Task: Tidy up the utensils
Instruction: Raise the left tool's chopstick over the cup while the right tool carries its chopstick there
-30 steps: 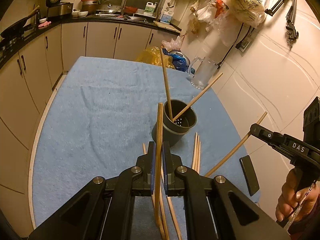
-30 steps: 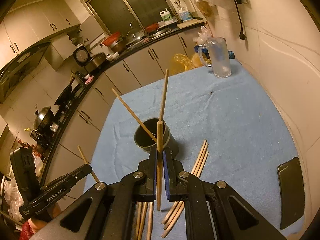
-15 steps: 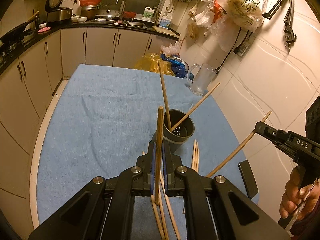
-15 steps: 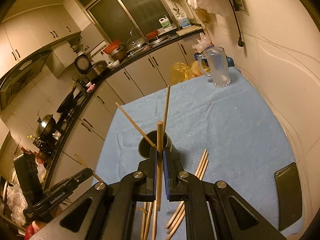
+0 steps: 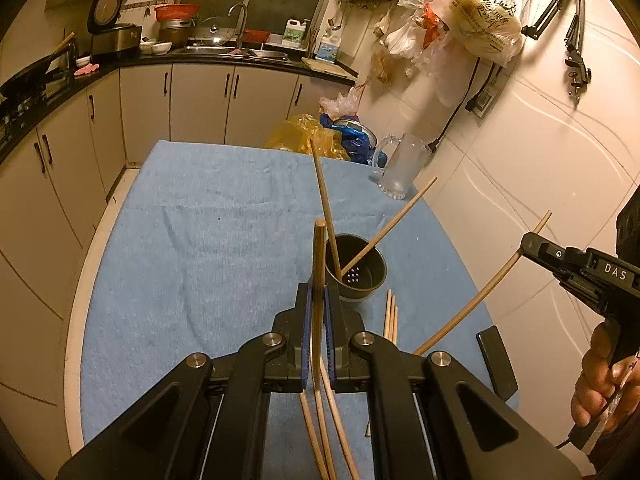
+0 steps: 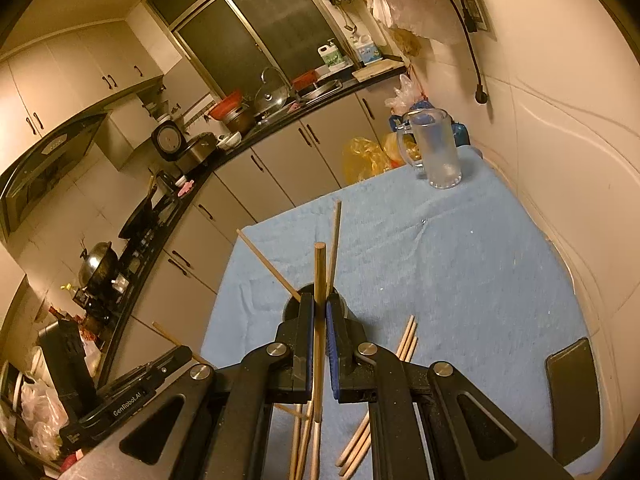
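Two chopsticks are held, one in each gripper. The left gripper (image 5: 319,300) is seen with its jaws closed to a narrow gap on a wooden chopstick (image 5: 319,264), which stands upright between them, its blunt top well above the jaw tips and its lower end hanging below the jaws. The right gripper (image 6: 320,308) is likewise clamped on a second chopstick (image 6: 319,280), held upright with both ends projecting beyond the jaws.

Just ahead of the left jaws, slightly to their right, the dark holder cup (image 5: 360,276) is found on the blue cloth (image 5: 200,248); two chopsticks (image 5: 326,204) are already leaning inside it. In the right wrist view the same cup is mostly hidden behind the jaws, only its rim showing to either side of them.

Loose chopsticks (image 5: 390,316) are lying on the cloth just right of the left jaws and beneath them. A further bundle (image 6: 406,340) is seen beside the right jaws.

Compared with a second ago, the cup is seen smaller and farther ahead of the left jaws, and more of the cloth is in view; the left gripper has been raised and drawn back. From the right gripper, the cup has been largely covered by the jaws, where before it stood clear above them. Both grips have been kept unchanged.

A glass mug (image 6: 436,152) and a dark phone (image 6: 572,396) are on the cloth, well ahead of the right jaws and well to their right respectively.
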A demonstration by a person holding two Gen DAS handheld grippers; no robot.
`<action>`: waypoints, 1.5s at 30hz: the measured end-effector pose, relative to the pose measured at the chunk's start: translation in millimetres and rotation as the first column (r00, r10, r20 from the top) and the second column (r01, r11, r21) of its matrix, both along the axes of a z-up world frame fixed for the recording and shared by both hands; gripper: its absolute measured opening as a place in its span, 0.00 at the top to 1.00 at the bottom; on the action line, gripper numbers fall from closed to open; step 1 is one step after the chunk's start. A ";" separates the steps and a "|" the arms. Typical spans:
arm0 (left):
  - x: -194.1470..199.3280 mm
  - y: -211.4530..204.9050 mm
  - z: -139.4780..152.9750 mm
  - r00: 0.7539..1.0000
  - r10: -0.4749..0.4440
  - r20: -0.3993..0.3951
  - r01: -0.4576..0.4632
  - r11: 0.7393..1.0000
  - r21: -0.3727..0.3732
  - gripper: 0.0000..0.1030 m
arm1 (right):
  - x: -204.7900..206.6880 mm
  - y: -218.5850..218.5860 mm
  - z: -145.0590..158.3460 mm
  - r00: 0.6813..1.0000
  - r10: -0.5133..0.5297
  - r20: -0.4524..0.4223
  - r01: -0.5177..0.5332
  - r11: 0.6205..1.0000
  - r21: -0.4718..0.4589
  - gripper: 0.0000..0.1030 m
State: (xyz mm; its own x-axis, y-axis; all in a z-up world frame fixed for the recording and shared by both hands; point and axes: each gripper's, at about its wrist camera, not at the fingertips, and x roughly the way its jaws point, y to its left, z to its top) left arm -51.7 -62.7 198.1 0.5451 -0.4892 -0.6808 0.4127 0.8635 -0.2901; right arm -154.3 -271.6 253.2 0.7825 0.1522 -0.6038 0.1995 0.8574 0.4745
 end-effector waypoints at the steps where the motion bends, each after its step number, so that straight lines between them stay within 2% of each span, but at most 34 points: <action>1: 0.1 -0.3 0.6 1.000 0.000 0.001 0.000 1.000 0.000 0.94 | -0.2 -1.2 1.6 1.000 -0.002 0.003 0.002 1.000 0.002 0.94; 7: 3.5 -1.4 12.8 1.000 0.002 0.028 -0.002 1.000 0.004 0.94 | 2.0 -6.9 13.8 1.000 -0.009 0.022 0.009 1.000 0.006 0.94; 23: 28.4 -13.1 78.2 0.990 -0.001 0.142 0.005 1.000 -0.030 0.94 | 23.1 -31.4 58.7 0.993 -0.046 0.109 0.043 0.999 0.026 0.94; 27: 38.0 -22.3 86.4 0.988 -0.009 0.153 0.016 0.999 -0.042 0.94 | 35.6 -35.7 63.7 0.991 -0.060 0.118 0.058 0.998 0.017 0.94; 37: 65.1 -44.8 60.1 0.996 -0.005 0.092 0.007 1.000 -0.017 0.94 | 76.5 -42.1 44.7 0.994 -0.076 0.073 0.076 0.997 -0.006 0.94; 45: 83.0 -56.7 29.5 1.000 -0.001 0.021 0.000 1.000 0.014 0.94 | 102.1 -43.2 2.8 0.998 -0.054 -0.026 0.054 0.999 0.006 0.94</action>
State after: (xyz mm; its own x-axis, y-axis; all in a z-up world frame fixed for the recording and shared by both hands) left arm 31.3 -119.4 227.7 0.5593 -0.4796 -0.6761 0.4190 0.8673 -0.2687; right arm -52.3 -314.8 256.0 0.7740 0.1145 -0.6227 0.2572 0.8418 0.4745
